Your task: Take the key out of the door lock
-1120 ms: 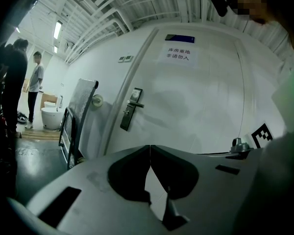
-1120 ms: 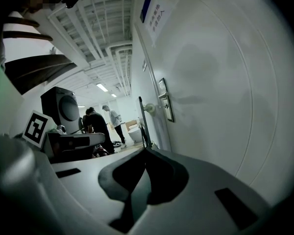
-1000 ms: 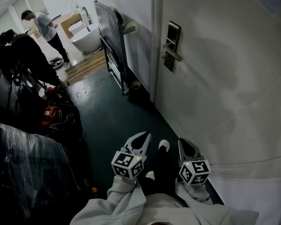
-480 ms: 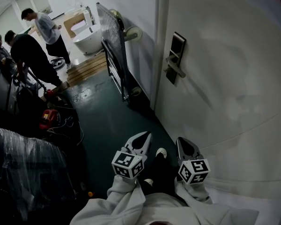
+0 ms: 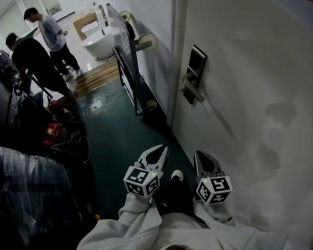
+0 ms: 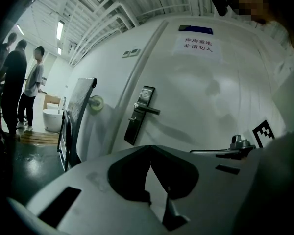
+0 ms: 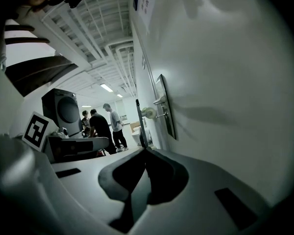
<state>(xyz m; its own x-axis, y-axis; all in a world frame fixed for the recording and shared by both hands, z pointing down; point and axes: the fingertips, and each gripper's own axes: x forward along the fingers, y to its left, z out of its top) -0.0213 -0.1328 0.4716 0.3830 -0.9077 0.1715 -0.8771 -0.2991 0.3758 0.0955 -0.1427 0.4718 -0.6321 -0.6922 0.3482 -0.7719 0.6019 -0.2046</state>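
From the head view the left gripper (image 5: 158,151) and right gripper (image 5: 202,157) hang well short of the dark rectangular door lock (image 5: 196,69) on the smooth white door (image 5: 261,87), with an upended metal trolley (image 5: 126,56) beside it and the key too small to make out, while the left gripper view shows its jaws pressed together on nothing, and the right gripper view shows the same.

The left gripper (image 5: 157,151) sits near six o'clock in the head view, the right gripper (image 5: 200,156) beside it toward five, both pointing toward twelve. Each one's jaws meet tip to tip, empty; pale sleeves (image 5: 138,215) cover both forearms.

Left gripper (image 5: 160,150): tips together.
Right gripper (image 5: 200,156): tips together.
Door lock (image 5: 196,69): well ahead of both.
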